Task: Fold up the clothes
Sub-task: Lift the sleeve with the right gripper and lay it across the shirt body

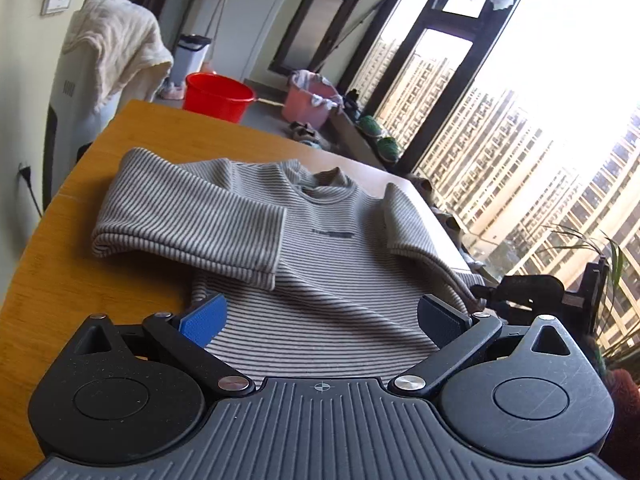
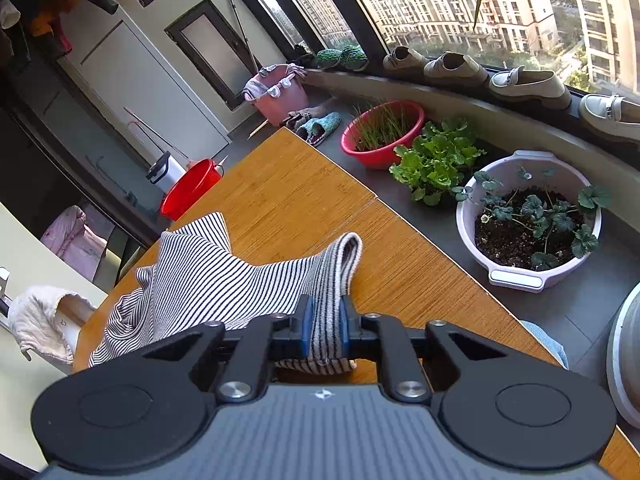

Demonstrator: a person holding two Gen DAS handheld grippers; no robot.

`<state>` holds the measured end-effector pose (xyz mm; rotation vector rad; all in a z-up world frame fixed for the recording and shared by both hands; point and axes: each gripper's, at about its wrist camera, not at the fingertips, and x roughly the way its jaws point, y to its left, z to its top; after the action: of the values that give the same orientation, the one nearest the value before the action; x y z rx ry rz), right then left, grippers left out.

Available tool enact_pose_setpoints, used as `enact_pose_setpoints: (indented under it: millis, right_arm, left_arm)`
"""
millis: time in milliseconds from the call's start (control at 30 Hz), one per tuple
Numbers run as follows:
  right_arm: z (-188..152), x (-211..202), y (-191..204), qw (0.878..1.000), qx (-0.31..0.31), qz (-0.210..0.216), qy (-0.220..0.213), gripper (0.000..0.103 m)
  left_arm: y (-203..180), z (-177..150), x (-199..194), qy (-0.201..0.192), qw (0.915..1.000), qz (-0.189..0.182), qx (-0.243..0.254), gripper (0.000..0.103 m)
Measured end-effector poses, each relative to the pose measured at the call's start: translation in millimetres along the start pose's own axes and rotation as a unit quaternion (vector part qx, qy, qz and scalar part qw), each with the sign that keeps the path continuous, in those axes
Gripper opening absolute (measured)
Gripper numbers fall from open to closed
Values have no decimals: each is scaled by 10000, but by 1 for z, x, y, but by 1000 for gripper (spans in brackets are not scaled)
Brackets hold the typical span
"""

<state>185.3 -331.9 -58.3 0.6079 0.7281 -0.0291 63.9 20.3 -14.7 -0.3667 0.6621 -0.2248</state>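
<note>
A grey striped long-sleeved top (image 1: pixel 320 248) lies front up on the wooden table (image 1: pixel 80 280), its collar at the far side. Its left sleeve (image 1: pixel 192 220) is folded across the chest. My left gripper (image 1: pixel 322 320) is open, hovering over the hem, its blue pads either side of the cloth and not gripping it. My right gripper (image 2: pixel 325 328) is shut on the cuff of the right sleeve (image 2: pixel 332 276) and holds it lifted above the table (image 2: pixel 300 192). The right gripper's black body shows at the right edge of the left wrist view (image 1: pixel 532 292).
A red bucket (image 1: pixel 218 96) and a pink basket (image 1: pixel 310 100) stand on the floor beyond the table. Plant pots (image 2: pixel 528 216) and a red basin (image 2: pixel 382 132) sit on the floor by the window. A chair with a towel (image 1: pixel 112 48) stands at the far left corner.
</note>
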Motion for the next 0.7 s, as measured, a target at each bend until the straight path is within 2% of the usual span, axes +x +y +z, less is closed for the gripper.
enact_pose_setpoints:
  millis: [33,100,200,267,333,433,700]
  right_arm:
    - [10,-7,9,9997,-233,41,-75,7]
    - [38,-33,34,9933,-989,-54,-590,7]
    - [83,-81,73,9653,-2003,-439,-1617,7]
    - [106,-106,91,9479,-2354,-629,-2052,4]
    - [120,-119,104,9420,-2470,-699,-2161,3]
    - [119,-123,122,9328,-2776,-767,-2168,3]
    - [99,-113,164,9259,-3153,-542,-2010,3]
  left_arm:
    - [-11,-6,1,25,9999,-52,116,103]
    - [-26,-17,6,205,9993,-249,208,103]
    - [-35,-28,14,434,9982,-367,185,103]
    - [-37,-31,17,489,9978,-411,175,103]
    - [-38,-31,16,439,9979,-436,176,103]
    - [-34,-31,12,350,9982,-460,177,103]
    - [-27,-30,5,310,9982,-486,193,103]
